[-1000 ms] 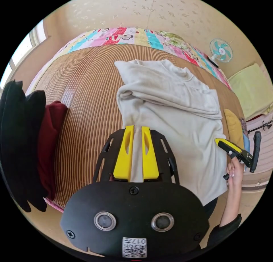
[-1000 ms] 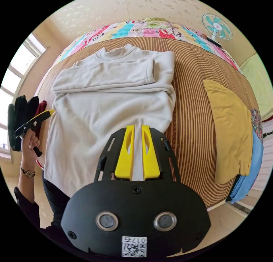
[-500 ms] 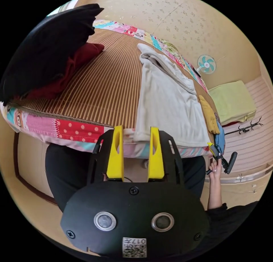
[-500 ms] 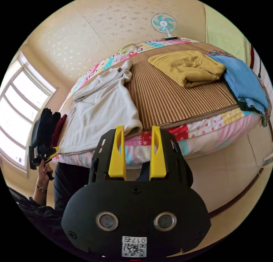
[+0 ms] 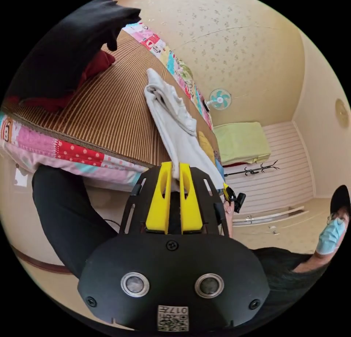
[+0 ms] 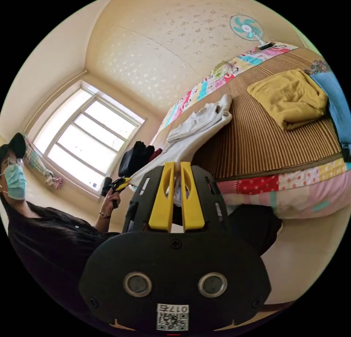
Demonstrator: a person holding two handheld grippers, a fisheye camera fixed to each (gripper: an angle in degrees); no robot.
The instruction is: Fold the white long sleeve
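I am viewing: striped bamboo mat (image 6: pixel 256 143) lying over a patchwork quilt (image 6: pixel 292 191), window (image 6: pixel 84 140) glowing, fan (image 6: pixel 245 26) standing by papered wall. White long sleeve (image 5: pixel 172 125) is lying on the mat; my left gripper (image 5: pixel 174 169) and right gripper (image 6: pixel 175 169) are each pinching its hem.

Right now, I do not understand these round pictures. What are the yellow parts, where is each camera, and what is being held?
A person holds two hand tools, each carrying a fisheye camera. In the left gripper view, the left gripper has its yellow jaws closed on the hem of the white long sleeve. In the right gripper view, the right gripper pinches the hem's other corner. The shirt lies on a bed mat, beside a yellow garment and a blue one. Dark clothes are piled at the other side.
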